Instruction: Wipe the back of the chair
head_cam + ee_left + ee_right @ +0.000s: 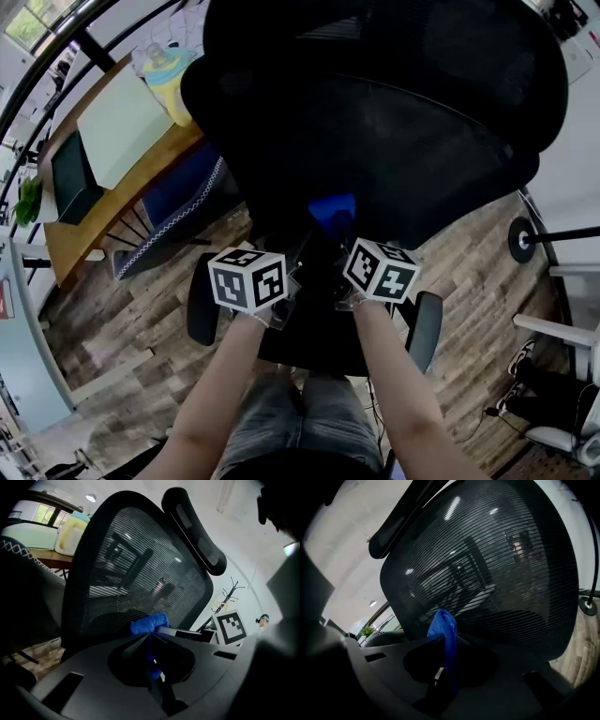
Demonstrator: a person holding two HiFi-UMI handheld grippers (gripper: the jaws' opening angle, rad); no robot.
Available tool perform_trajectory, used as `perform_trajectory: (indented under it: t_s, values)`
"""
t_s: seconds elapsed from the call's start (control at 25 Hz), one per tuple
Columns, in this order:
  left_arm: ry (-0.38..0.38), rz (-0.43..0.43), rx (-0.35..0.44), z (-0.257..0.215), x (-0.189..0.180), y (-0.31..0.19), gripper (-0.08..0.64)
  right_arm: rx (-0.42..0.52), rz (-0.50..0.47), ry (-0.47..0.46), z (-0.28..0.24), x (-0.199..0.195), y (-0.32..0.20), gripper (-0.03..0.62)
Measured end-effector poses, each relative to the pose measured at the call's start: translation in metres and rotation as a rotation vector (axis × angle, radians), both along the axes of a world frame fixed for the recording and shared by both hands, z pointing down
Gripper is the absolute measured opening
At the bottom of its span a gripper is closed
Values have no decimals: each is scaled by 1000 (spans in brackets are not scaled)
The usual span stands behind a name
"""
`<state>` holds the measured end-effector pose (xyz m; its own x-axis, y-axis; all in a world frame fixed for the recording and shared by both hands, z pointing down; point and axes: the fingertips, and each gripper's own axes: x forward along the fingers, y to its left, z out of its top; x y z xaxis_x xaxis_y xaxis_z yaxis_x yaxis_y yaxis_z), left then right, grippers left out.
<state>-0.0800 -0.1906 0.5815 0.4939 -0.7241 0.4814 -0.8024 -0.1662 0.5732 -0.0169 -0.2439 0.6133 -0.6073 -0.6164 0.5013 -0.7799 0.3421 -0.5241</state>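
left gripper point(152, 635) and right gripper point(446, 641) clamp half-hidden cloth point(334, 210).

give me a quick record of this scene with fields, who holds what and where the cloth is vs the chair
left gripper: jaws shut on blue cloth
right gripper: jaws shut on blue cloth too
chair back: black mesh, upright, facing both grippers
cloth position: low in front of the mesh; contact unclear
headrest: above the chair back
background: wooden desk, yellow jug on it
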Motion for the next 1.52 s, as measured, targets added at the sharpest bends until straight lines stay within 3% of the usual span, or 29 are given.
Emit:
perform_trajectory:
  t_s: [0.52, 0.96, 1.52]
  values:
    - [-1, 152, -23, 6, 77, -14, 25, -30, 193, -18, 5, 92, -6, 71]
    - [7, 262, -25, 3, 133, -26, 25, -28, 295, 2, 6, 153, -7, 71]
    - [-10, 365, -28, 1, 171, -23, 25, -30, 414, 26, 6, 210, -1, 69]
